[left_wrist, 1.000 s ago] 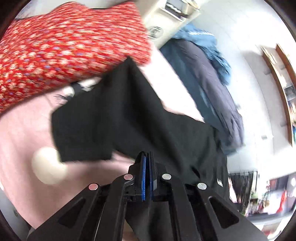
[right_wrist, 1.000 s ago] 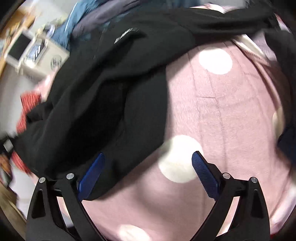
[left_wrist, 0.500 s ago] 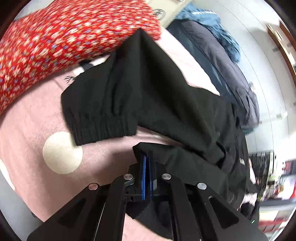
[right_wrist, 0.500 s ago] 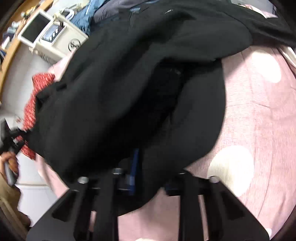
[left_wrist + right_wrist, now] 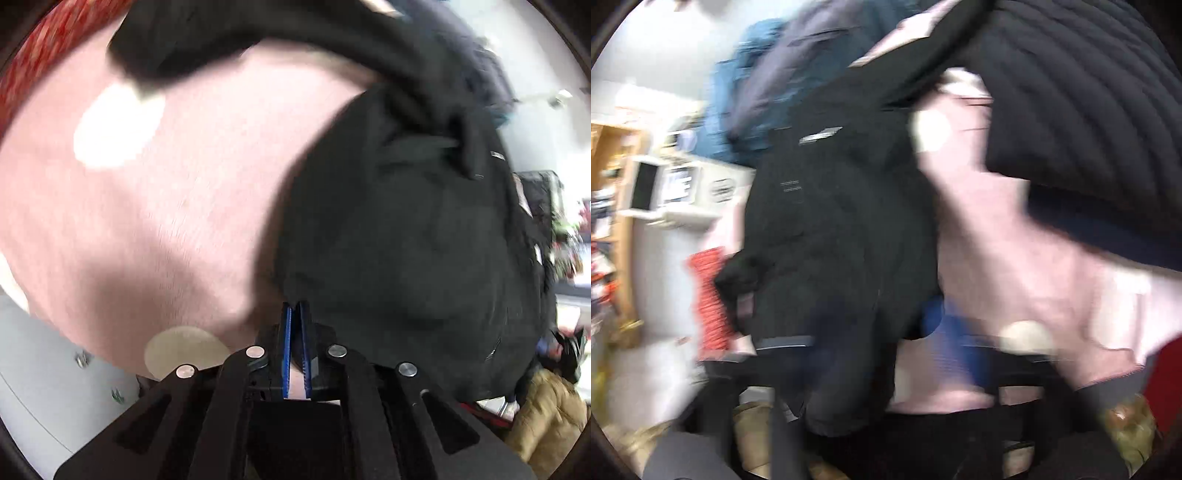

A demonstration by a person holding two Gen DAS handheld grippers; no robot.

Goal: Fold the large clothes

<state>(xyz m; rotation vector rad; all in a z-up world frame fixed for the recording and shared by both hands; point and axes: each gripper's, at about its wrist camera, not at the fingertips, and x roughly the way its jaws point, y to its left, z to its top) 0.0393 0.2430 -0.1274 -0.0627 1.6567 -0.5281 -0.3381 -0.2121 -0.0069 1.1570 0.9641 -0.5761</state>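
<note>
A black jacket (image 5: 406,229) lies bunched on a pink sheet with white dots (image 5: 155,206). My left gripper (image 5: 294,310) is shut, its blue pads pinching the jacket's edge at the near side. In the right wrist view, which is heavily blurred, the same jacket (image 5: 842,236) hangs in front of the camera and covers the left finger. My right gripper (image 5: 923,332) looks shut on the jacket; only a blue pad (image 5: 956,350) shows beside the cloth.
A red floral cloth (image 5: 33,48) lies at the far left of the bed. A black quilted garment (image 5: 1082,110) lies at the upper right, blue and dark clothes (image 5: 783,74) behind. A white appliance (image 5: 668,188) stands by a wooden shelf.
My right gripper has closed on the jacket and lifted it. My left gripper, still shut on the edge, has dragged the jacket toward the bed's near edge; both views are motion-blurred.
</note>
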